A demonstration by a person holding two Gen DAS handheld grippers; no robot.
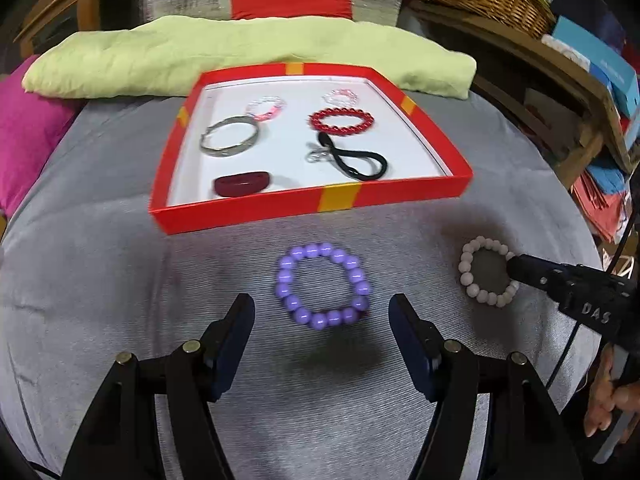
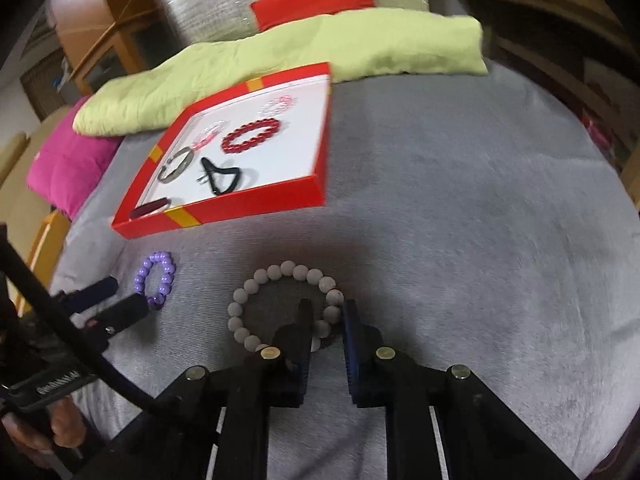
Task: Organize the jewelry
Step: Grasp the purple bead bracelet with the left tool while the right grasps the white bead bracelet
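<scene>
Right gripper [image 2: 326, 320]: black two-finger tongs, jaws drawn narrow across the near-right arc of the white matte bead bracelet [image 2: 286, 306]. One finger inside the ring, the other outside it, bead string between. Pads appear to press on the beads, though actual contact is hard to confirm. Bracelet flat on the grey ribbed cloth surface [image 2: 460, 240], directly ahead of these tongs, not yet lifted.

Left gripper [image 1: 322, 314]: matching black tongs, jaws standing wide, nothing held. Purple glossy bead bracelet [image 1: 322, 284] flat on the cloth just beyond the fingertips, centred between them, apart from both pads. A round ring, no long axis; any approach angle serves.

Outward, far side: shallow red cardboard box lid with yellow bands and white floor [image 1: 312, 202], well beyond both loose bracelets, closer to the left tongs than to the right. Contents: grey metal bangle [image 1: 230, 138], red glossy bead bracelet [image 1: 342, 122], black elastic hair tie with a metal clasp [image 1: 352, 162], dark maroon band [image 1: 240, 184], two clear-and-pink bead rings [image 1: 266, 106] near the far wall.

Deciding relation, as a judgement: lid lies far and to the left of the white bracelet, so the carry runs up, forward and leftward over the near rim. Free floor on the lid's right half.

Beyond: pale green folded cushion [image 1: 240, 56], magenta pillow [image 1: 28, 128] at left.
</scene>
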